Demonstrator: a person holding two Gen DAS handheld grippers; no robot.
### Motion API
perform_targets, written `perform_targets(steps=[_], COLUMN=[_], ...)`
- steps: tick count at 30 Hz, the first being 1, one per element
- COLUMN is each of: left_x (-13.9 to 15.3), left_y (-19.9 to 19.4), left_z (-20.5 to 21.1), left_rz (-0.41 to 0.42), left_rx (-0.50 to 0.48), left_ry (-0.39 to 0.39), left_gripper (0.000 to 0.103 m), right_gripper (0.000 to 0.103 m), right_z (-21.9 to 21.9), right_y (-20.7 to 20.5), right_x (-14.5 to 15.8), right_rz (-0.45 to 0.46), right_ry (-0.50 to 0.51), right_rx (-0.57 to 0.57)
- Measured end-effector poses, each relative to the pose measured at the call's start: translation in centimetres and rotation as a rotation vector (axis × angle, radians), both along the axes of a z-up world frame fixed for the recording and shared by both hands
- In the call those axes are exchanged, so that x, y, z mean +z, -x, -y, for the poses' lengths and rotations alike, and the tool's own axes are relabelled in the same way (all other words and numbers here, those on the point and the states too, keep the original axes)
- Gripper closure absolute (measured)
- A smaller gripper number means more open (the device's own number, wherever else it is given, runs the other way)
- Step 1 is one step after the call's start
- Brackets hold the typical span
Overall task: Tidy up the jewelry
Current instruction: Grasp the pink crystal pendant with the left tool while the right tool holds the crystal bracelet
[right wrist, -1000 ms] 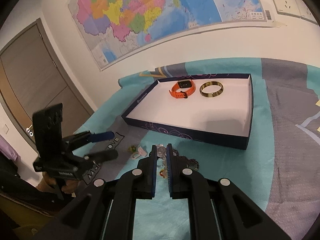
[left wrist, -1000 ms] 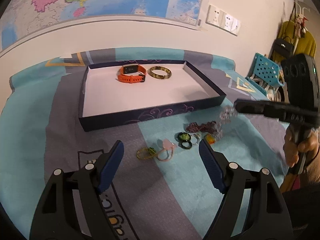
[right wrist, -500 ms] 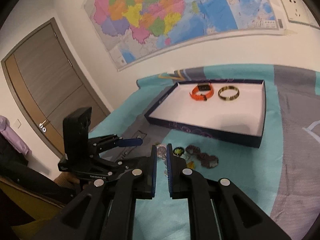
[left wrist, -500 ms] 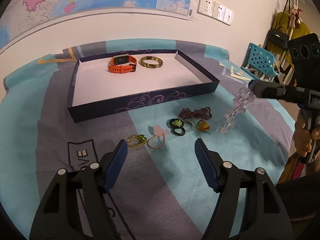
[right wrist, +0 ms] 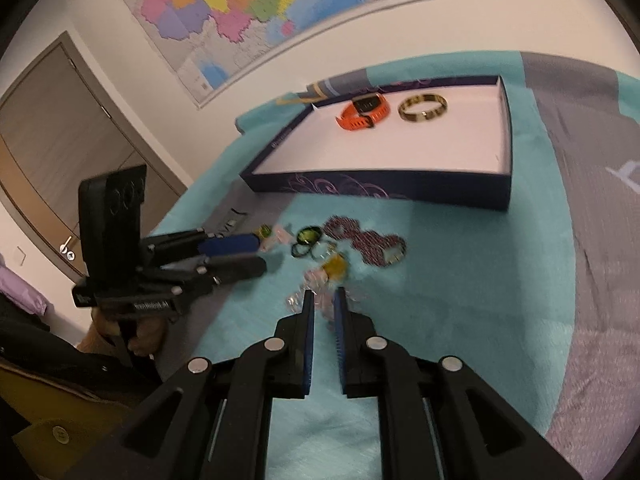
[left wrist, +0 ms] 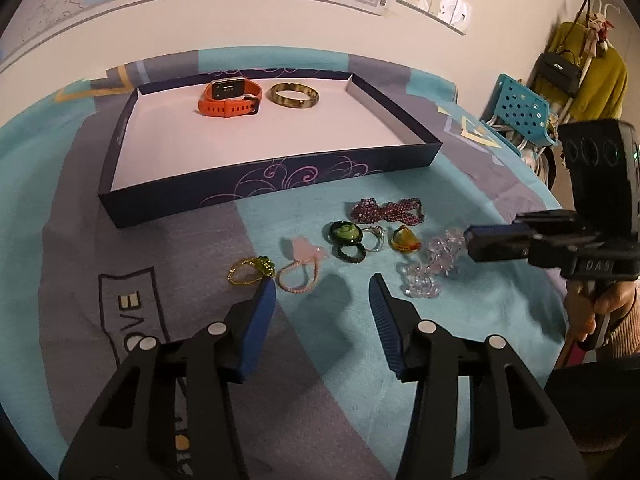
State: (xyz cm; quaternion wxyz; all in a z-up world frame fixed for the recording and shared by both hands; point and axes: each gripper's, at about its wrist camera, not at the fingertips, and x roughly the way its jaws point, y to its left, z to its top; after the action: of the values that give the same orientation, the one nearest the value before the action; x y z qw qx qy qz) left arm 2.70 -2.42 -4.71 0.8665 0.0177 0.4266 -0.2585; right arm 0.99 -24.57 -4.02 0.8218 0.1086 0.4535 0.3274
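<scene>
A dark blue tray (left wrist: 280, 184) holds an orange watch (left wrist: 230, 98) and a gold bangle (left wrist: 294, 95). In front of it on the cloth lie a purple bead bracelet (left wrist: 386, 212), green rings (left wrist: 346, 236), an amber piece (left wrist: 406, 240), a pink ring (left wrist: 300, 270) and a yellow-green ring (left wrist: 250, 270). My right gripper (right wrist: 323, 300) is narrowly parted around a clear crystal bracelet (left wrist: 430, 266), whose lower part rests on the cloth; its grip is unclear. My left gripper (left wrist: 322, 296) is open and empty, just short of the pink ring.
A teal and grey cloth (left wrist: 400, 360) covers the table. A blue perforated basket (left wrist: 524, 114) and hanging bags stand at the far right. A map hangs on the wall (right wrist: 256, 4), and a door (right wrist: 60, 128) is at the left.
The right gripper, which held the crystal bracelet dangling in the air, has come down; the bracelet now touches the cloth beside the amber piece. The jaws have parted slightly. The left gripper has moved closer to the jewelry.
</scene>
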Motion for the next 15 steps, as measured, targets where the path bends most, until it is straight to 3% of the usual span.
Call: perform_targets(steps=[1, 5, 15], left_x=[0.0, -0.1, -0.2], left_y=[0.0, -0.6, -1.0], left_z=[0.1, 1.1, 1.4], left_rz=[0.004, 0.010, 0.015], left_rx=[-0.005, -0.029, -0.015], left_ry=[-0.008, -0.036, -0.073], left_gripper=[0.055, 0.055, 0.068], right_gripper=[0.090, 0.061, 0.061], right_z=[0.0, -0.4, -3.1], right_y=[0.0, 0.5, -0.1], right_x=[-0.1, -0.2, -0.6], right_rz=[0.002, 0.020, 0.060], right_ry=[0.010, 0.029, 0.146], right_rx=[-0.003, -0.002, 0.008])
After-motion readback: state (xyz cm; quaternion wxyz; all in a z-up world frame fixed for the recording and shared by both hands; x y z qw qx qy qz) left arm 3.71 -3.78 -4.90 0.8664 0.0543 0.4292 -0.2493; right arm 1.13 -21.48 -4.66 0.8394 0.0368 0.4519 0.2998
